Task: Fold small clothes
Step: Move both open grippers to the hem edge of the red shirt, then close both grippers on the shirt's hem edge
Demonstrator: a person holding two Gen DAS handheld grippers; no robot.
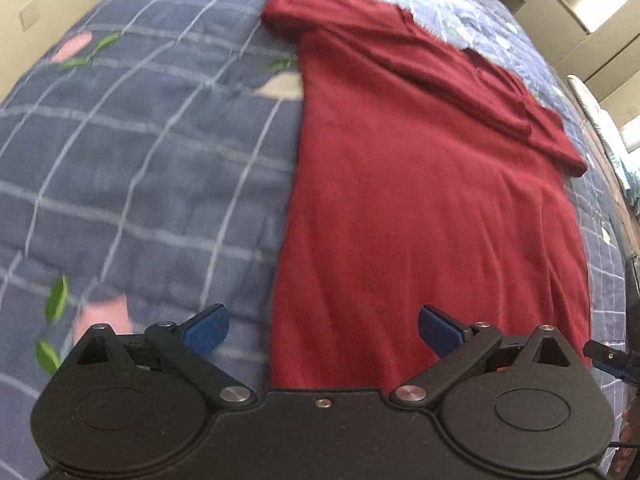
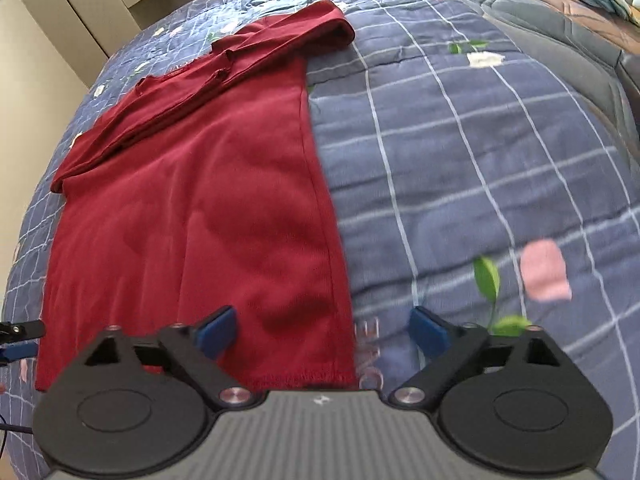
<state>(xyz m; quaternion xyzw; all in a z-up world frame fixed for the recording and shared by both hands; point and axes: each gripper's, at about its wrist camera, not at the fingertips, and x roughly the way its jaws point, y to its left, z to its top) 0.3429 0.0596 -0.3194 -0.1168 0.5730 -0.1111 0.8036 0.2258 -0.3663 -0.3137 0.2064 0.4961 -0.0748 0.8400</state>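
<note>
Left gripper: blue-padded fingers spread wide, nothing between them. It hangs over the near left corner of the red shirt; the left pad is over bare quilt, the right pad over red fabric.

Right gripper: fingers likewise spread, holding nothing. It sits over the shirt's near right corner, the hem showing just ahead of the gripper body. Left pad over fabric, right pad over the quilt.

Shirt lies flat on the blue checked, flower-printed quilt, hem nearest, collar farthest. Both sleeves are folded inward across the upper body, forming a long narrow rectangle. Some motion blur in both views.

Far: beige wall and cupboard panels beyond the bed.
</note>
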